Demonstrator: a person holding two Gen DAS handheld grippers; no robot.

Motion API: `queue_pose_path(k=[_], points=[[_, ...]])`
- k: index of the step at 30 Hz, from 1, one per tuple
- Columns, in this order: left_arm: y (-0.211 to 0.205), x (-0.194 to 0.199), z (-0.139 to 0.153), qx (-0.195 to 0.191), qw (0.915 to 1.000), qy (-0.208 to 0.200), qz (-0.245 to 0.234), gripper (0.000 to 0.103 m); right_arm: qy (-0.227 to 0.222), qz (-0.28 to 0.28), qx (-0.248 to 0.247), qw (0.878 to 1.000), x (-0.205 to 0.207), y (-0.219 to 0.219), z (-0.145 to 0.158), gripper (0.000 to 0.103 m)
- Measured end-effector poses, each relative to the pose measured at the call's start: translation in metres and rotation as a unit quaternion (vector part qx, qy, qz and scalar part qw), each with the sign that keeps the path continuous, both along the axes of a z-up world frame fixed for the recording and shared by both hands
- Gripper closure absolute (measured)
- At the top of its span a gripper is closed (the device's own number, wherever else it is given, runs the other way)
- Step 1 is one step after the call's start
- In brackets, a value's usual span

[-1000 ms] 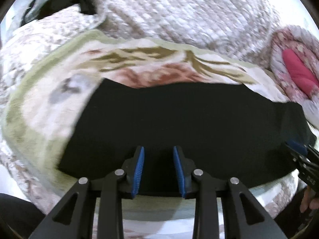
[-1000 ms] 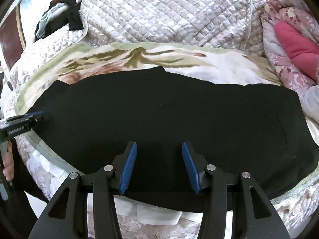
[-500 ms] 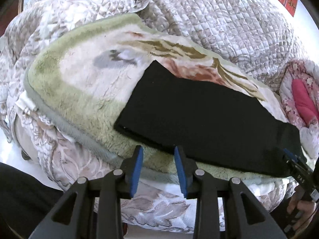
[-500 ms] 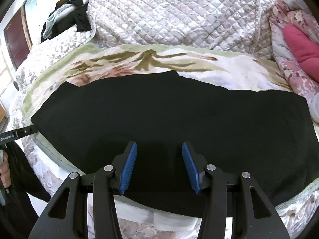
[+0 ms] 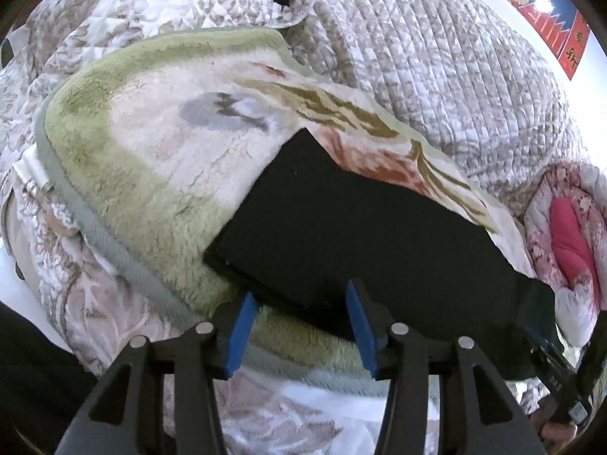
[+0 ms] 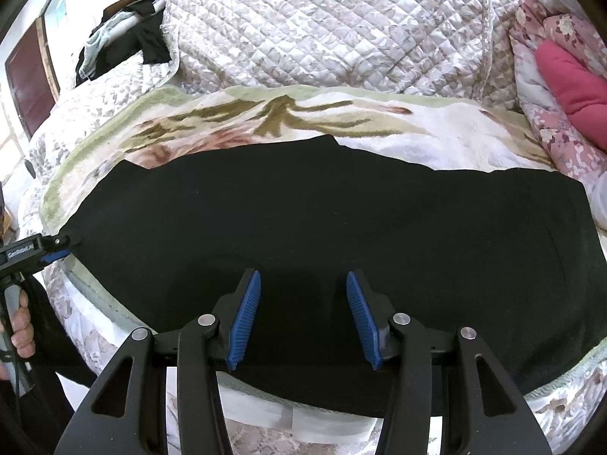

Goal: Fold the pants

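Observation:
Black pants [image 6: 341,212] lie flat in a long strip across a floral fleece blanket [image 6: 455,132] on a bed. In the left wrist view the pants' left end [image 5: 341,235] lies just ahead of my left gripper [image 5: 301,326], which is open and empty over the pants' near edge. My right gripper [image 6: 303,314] is open and empty above the pants' near edge at the middle. The left gripper also shows at the far left of the right wrist view [image 6: 45,250], by the pants' left corner. The right gripper shows at the lower right of the left wrist view [image 5: 546,352].
A quilted grey-white bedspread [image 6: 322,26] rises behind the blanket. A pink pillow [image 6: 569,79] in a floral cover lies at the right. Dark clothes [image 6: 125,45] are piled at the back left. The bed's near edge [image 6: 303,421] drops off below the grippers.
My left gripper has moved left along the pants to their left end and opened wider. My right gripper has stayed over the middle and opened a little wider.

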State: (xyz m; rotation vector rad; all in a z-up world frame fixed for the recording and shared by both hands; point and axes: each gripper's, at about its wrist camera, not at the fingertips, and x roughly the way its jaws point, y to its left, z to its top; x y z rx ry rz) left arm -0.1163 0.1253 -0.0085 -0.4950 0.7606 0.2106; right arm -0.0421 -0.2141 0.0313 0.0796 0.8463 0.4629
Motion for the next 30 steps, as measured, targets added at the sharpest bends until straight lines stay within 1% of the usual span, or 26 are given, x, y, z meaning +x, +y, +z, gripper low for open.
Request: queue_pose_path(k=[3, 5, 6, 7, 9, 11, 14, 18, 21, 25, 26, 30], points=[[-0.003, 0.010, 0.003, 0.023, 0.9997, -0.001, 0.007, 0.054, -0.002, 0.001, 0.002, 1.000, -0.001, 0.000, 0.001, 0.055], [-0.004, 0.016, 0.004, 0.039, 0.9992, 0.002, 0.009, 0.065, -0.003, -0.001, 0.002, 1.000, -0.001, -0.001, 0.001, 0.055], [-0.004, 0.021, 0.004, 0.045, 0.9989, 0.007, 0.012, 0.077, -0.002, -0.002, 0.003, 1.000, -0.001, -0.002, 0.001, 0.055], [-0.001, 0.022, 0.003, 0.042, 0.9990, 0.011, 0.013, 0.085, -0.001, -0.003, 0.004, 1.000, -0.001, -0.003, 0.001, 0.055], [0.003, 0.026, 0.004, 0.031, 0.9994, 0.014, 0.012, 0.094, -0.001, -0.006, 0.007, 1.000, -0.001, -0.005, 0.001, 0.055], [0.001, 0.027, 0.008, 0.028, 0.9995, 0.013, 0.006, 0.095, -0.002, -0.009, 0.009, 1.000, 0.000, -0.007, 0.002, 0.055], [-0.008, 0.030, 0.023, 0.034, 0.9993, -0.005, -0.016, 0.095, -0.002, -0.017, 0.014, 1.000, 0.000, -0.011, 0.003, 0.055], [-0.033, 0.044, 0.049, 0.041, 0.9961, -0.036, -0.069, 0.095, 0.003, -0.030, 0.028, 0.999, 0.002, -0.019, 0.004, 0.055], [-0.063, 0.059, 0.065, 0.041, 0.9902, -0.054, -0.122, 0.095, 0.005, -0.040, 0.034, 0.999, 0.003, -0.025, 0.004, 0.055], [-0.114, 0.081, 0.074, 0.031, 0.9769, -0.065, -0.201, 0.095, 0.005, -0.069, 0.041, 0.997, 0.004, -0.038, 0.006, 0.055], [-0.128, 0.085, 0.074, 0.031, 0.9729, -0.066, -0.219, 0.095, 0.005, -0.075, 0.042, 0.996, 0.004, -0.041, 0.006, 0.055], [-0.180, 0.097, 0.063, 0.022, 0.9524, -0.058, -0.298, 0.095, 0.009, -0.111, 0.050, 0.993, 0.005, -0.059, 0.006, 0.055]])
